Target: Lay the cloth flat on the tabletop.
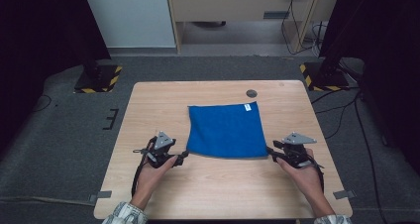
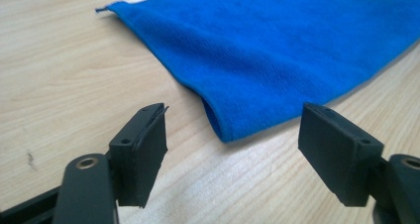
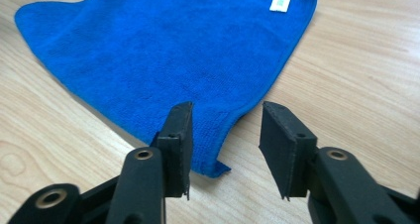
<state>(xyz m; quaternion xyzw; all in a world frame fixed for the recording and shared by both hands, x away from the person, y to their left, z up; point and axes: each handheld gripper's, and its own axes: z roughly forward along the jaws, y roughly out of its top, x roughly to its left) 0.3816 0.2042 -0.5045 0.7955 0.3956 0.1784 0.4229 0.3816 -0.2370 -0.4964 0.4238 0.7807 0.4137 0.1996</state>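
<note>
A blue cloth (image 1: 225, 130) lies flat near the middle of the wooden table (image 1: 148, 105), a little toward the 12 o'clock side from the two hands. It has four sides, and a small white label (image 1: 246, 107) sits at its far corner toward 1 o'clock. A small dark round spot (image 1: 251, 93) is on the table just beyond that corner, toward 12 o'clock. In the high view the left gripper (image 1: 181, 157) is at the near corner of the cloth toward 7 o'clock, and the right gripper (image 1: 272, 152) is at the near corner toward 5 o'clock; both are low over the table. In the left gripper view the jaws of the left gripper (image 2: 233, 157) stand wide apart. The near corner of the cloth (image 2: 277, 50) points between them from 12 o'clock, but the pads do not touch it and nothing is held. That corner is a little lifted from the wood, so a dark fold shows under its edge. In the right gripper view the jaws of the right gripper (image 3: 225, 152) are narrower but also apart. The corner of the cloth (image 3: 163, 50) lies between them and reaches under the jaw toward 9 o'clock. This jaw is over the fabric, and I cannot tell whether it touches it; the other jaw is over bare wood. The pads do not press together on the cloth, so the right gripper has no hold of it either.
</note>
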